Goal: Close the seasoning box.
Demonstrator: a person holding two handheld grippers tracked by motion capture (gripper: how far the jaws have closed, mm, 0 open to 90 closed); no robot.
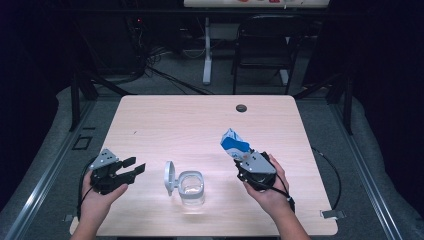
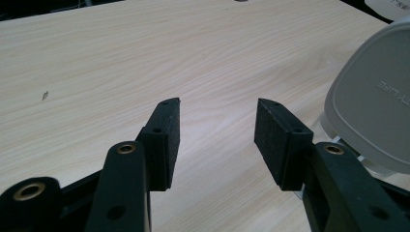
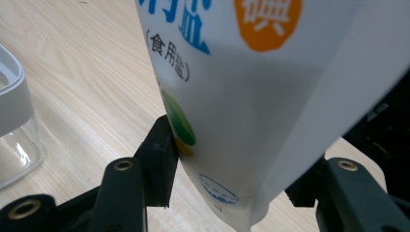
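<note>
Two claws, one bag, one jar
Right claw (image 1: 244,159) clamps the salt bag (image 1: 233,142) right of the open jar (image 1: 191,187) on the desk (image 1: 200,125); left claw (image 1: 134,167) gapes empty left of it.

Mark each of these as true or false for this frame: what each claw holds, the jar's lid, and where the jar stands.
1. The right claw grips a white and blue bag. True.
2. The left claw holds the lid. False: its jaws stand open with only table between them.
3. The clear jar has its lid flipped open. True.
4. The jar stands to the right of both claws. False: it stands between them in the high view.
5. The bag lies flat on the table. False: it is held up off it.
</note>
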